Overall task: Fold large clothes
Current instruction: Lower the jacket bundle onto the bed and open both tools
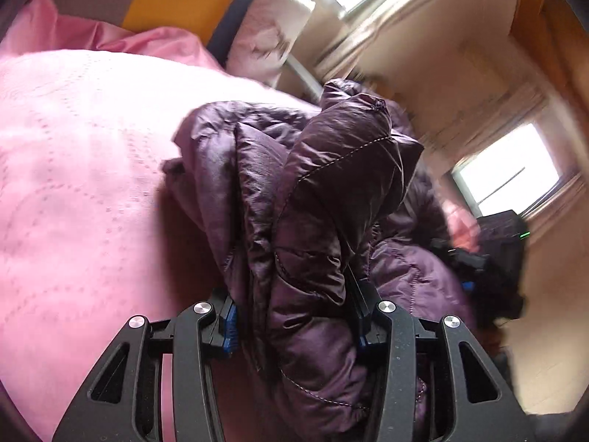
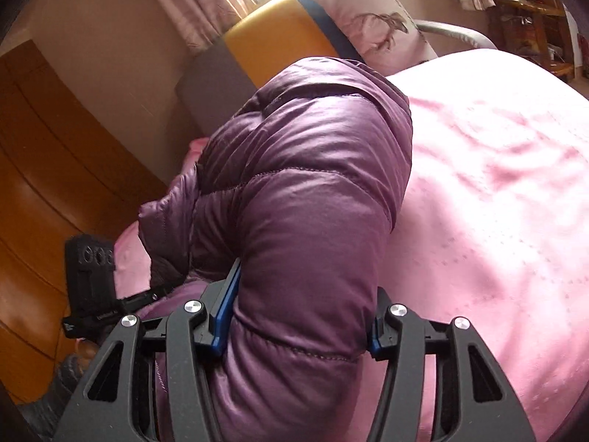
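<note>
A bed with a pink cover fills most of both views; the cover is quilted with dotted stitching and lies fairly smooth. At its head stands a headboard in grey, yellow and blue panels, with a pale printed pillow leaning against it. A wooden wardrobe stands beside the bed, and curtained windows let in strong light.

The purple padded jacket is bunched up and lifted above the cover (its lower parts appear to rest on the bed, though contact cannot be confirmed). Thick folds of it hang forward from both tools.

The left gripper is clamped on a bundle of jacket fabric, its blue-padded fingers pressed against either side. The right gripper likewise grips a fat roll of the jacket, held fairly wide by the padding between its fingers.
</note>
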### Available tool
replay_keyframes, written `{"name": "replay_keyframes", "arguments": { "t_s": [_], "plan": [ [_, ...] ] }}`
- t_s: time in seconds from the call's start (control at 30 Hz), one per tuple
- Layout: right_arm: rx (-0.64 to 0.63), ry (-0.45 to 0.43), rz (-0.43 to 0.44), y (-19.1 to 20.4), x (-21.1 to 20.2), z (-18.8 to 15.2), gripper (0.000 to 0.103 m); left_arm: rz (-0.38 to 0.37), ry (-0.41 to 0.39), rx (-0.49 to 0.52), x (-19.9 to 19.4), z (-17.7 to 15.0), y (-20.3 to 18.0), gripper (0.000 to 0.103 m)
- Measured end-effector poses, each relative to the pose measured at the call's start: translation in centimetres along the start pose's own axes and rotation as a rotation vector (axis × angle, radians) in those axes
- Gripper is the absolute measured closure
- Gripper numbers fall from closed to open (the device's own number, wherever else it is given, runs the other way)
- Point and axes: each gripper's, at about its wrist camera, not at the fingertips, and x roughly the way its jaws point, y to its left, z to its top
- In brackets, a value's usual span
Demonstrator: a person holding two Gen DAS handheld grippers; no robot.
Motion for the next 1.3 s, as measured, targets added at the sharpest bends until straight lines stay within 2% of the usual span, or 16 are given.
{"name": "replay_keyframes", "arguments": {
  "t_s": [0.03,0.07,0.1,0.13,0.17,0.3,0.37,0.5,0.57,0.63,0.73,0.83,0.9,0.97,1.07,1.3],
  "plan": [
    [0.008,-0.005,-0.001,-0.5,0.1,-0.5,0.044,0.048,0.023,0.002,1.2,0.2,-0.2,0.049],
    [0.015,-0.017,-0.004,-0.7,-0.2,-0.8,0.041,0.106,0.022,0.002,1.9,0.2,-0.3,0.035],
    [0.013,-0.028,-0.022,-0.7,-0.5,-0.9,0.037,0.145,0.016,0.004,2.1,0.1,-0.4,0.030],
    [-0.003,-0.040,-0.053,-0.5,-0.9,-1.1,0.027,0.152,0.013,0.009,2.0,-0.2,-0.5,0.030],
    [-0.021,-0.046,-0.080,-0.2,-1.3,-1.2,0.022,0.164,0.006,0.024,1.9,-0.3,-0.8,0.030],
    [-0.056,-0.098,-0.198,1.9,-3.2,-1.0,0.017,0.286,-0.036,0.124,0.3,0.0,-2.9,0.030],
    [-0.079,-0.156,-0.247,3.0,-4.6,-1.3,0.016,0.334,-0.107,0.168,-1.6,0.3,-4.4,0.030],
    [-0.199,-0.228,-0.361,6.5,-5.5,-2.3,0.016,0.280,-0.232,0.181,-4.6,2.0,-6.4,0.030],
    [-0.232,-0.217,-0.361,7.5,-4.6,-2.8,0.016,0.229,-0.269,0.213,-5.1,3.3,-8.1,0.030],
    [-0.271,-0.199,-0.358,8.9,-3.4,-3.4,0.017,0.168,-0.269,0.267,-4.8,4.4,-10.0,0.030],
    [-0.342,-0.193,-0.384,10.2,-1.5,-4.1,0.017,0.136,-0.203,0.320,-2.7,5.1,-11.5,0.032],
    [-0.337,-0.183,-0.368,9.6,-0.3,-4.5,0.016,0.141,-0.125,0.303,1.1,4.8,-9.9,0.034],
    [-0.329,-0.174,-0.339,8.8,1.0,-4.1,0.016,0.180,-0.085,0.249,3.3,4.7,-7.4,0.039],
    [-0.348,-0.171,-0.332,8.6,1.7,-4.5,0.016,0.183,-0.054,0.186,5.2,4.8,-5.0,0.041],
    [-0.373,-0.153,-0.343,8.8,3.0,-4.8,0.016,0.140,-0.062,0.112,5.1,3.9,-2.6,0.041],
    [-0.376,-0.116,-0.348,8.0,5.6,-4.8,0.016,0.152,-0.089,0.091,5.5,2.6,-0.4,0.041]
  ]
}}
